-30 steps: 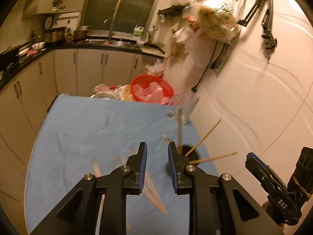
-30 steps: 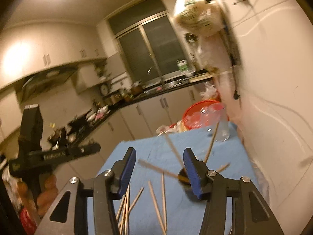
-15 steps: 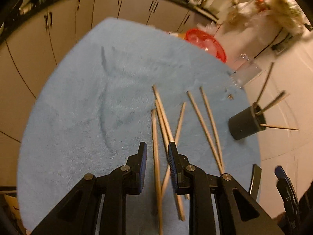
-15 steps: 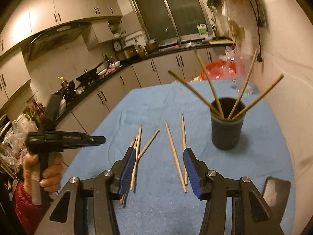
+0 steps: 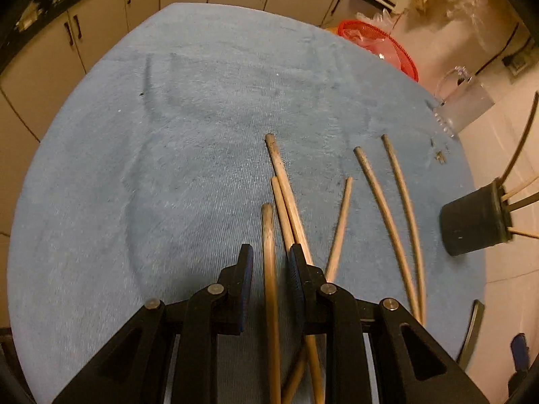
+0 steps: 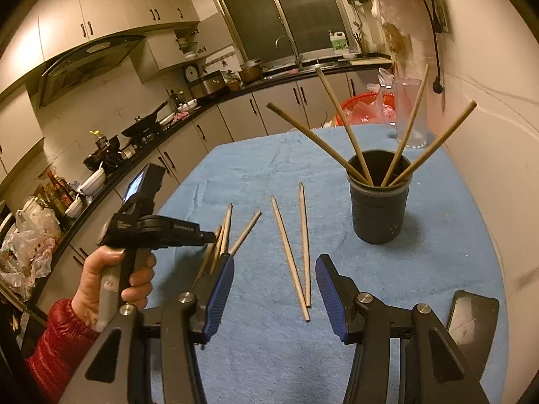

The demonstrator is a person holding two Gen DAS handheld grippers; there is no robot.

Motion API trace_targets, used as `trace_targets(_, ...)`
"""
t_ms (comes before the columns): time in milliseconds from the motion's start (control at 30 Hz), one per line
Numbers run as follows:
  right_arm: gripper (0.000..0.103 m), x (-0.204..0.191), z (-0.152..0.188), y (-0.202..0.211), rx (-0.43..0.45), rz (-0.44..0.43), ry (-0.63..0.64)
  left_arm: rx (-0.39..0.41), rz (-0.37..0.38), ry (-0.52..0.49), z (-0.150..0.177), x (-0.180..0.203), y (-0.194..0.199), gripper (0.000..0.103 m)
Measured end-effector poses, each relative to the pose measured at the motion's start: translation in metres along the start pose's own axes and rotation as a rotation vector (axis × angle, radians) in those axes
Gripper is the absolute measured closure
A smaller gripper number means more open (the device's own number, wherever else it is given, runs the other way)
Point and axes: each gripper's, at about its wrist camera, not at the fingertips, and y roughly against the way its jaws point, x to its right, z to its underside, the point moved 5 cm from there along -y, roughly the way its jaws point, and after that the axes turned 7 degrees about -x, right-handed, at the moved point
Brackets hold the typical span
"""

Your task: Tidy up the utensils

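Several wooden chopsticks lie on the blue cloth (image 5: 168, 168). A dark holder cup (image 6: 379, 198) stands at the right with several chopsticks in it; it also shows in the left wrist view (image 5: 471, 225). My left gripper (image 5: 269, 257) is open, low over the cloth, with one chopstick (image 5: 269, 269) lying between its fingers and a bundle just right of it. Two separate chopsticks (image 6: 296, 245) lie ahead of my right gripper (image 6: 273, 274), which is open and empty above the cloth. The left gripper shows from the side in the right wrist view (image 6: 209, 235).
A clear plastic jug (image 6: 409, 111) and a red basket (image 5: 377, 43) stand at the table's far end by the wall. A dark phone (image 6: 471, 316) lies at the near right. Kitchen cabinets and a counter run along the left and back.
My left gripper has tilted down from the room toward the cloth and come lower over the chopstick bundle, one chopstick now between its fingers. My right gripper has drawn back and steadied.
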Motion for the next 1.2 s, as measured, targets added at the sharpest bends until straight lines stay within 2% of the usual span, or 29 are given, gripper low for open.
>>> trace_targets(33, 0.049, 0.000, 0.000, -0.004, -0.009, 0.003, 0.005, 0.018, -0.007, 0.002, -0.002, -0.002, 0.000, 0.082)
trace_targets(67, 0.049, -0.002, 0.000, -0.006, -0.015, 0.005, 0.010, 0.023, -0.022, 0.002, -0.002, -0.004, 0.000, 0.092)
trace_targets(100, 0.049, -0.004, 0.000, -0.012, -0.034, 0.002, 0.027, 0.018, -0.028, 0.004, -0.003, -0.005, -0.001, 0.096)
trace_targets(167, 0.053, -0.010, 0.001, -0.023, -0.076, 0.002, 0.055, 0.018, -0.017, 0.021, 0.000, -0.013, 0.000, 0.096)
trace_targets(200, 0.060, -0.015, 0.001, -0.033, -0.110, 0.000, 0.078, 0.022, -0.017, 0.024, 0.004, -0.019, 0.003, 0.096)
trace_targets(233, 0.062, -0.019, 0.001, -0.040, -0.130, -0.002, 0.092, 0.028, -0.025, 0.027, 0.009, -0.026, 0.006, 0.096)
trace_targets(400, 0.062, -0.035, -0.008, -0.095, -0.257, 0.028, 0.160, 0.046, -0.040, 0.043, 0.030, -0.054, 0.018, 0.096)
trace_targets(500, 0.062, -0.041, -0.017, -0.129, -0.319, 0.035, 0.181, 0.048, -0.014, 0.042, 0.037, -0.066, 0.022, 0.096)
trace_targets(700, 0.066, -0.035, -0.058, -0.193, -0.379, 0.174, 0.196, 0.044, 0.014, 0.029, 0.033, -0.065, 0.018, 0.095)
trace_targets(933, 0.067, -0.018, -0.092, -0.241, -0.435, 0.205, 0.142, 0.044, 0.028, 0.016, 0.031, -0.065, 0.016, 0.095)
trace_targets(1067, 0.076, -0.020, -0.096, -0.258, -0.452, 0.228, 0.160, 0.048, 0.028, 0.009, 0.034, -0.065, 0.017, 0.095)
trace_targets(1133, 0.087, -0.024, -0.097, -0.260, -0.452, 0.254, 0.192, 0.049, 0.024, 0.006, 0.034, -0.065, 0.017, 0.095)
trace_targets(1200, 0.094, -0.029, -0.095, -0.258, -0.450, 0.262, 0.205, 0.049, 0.020, 0.004, 0.034, -0.063, 0.018, 0.095)
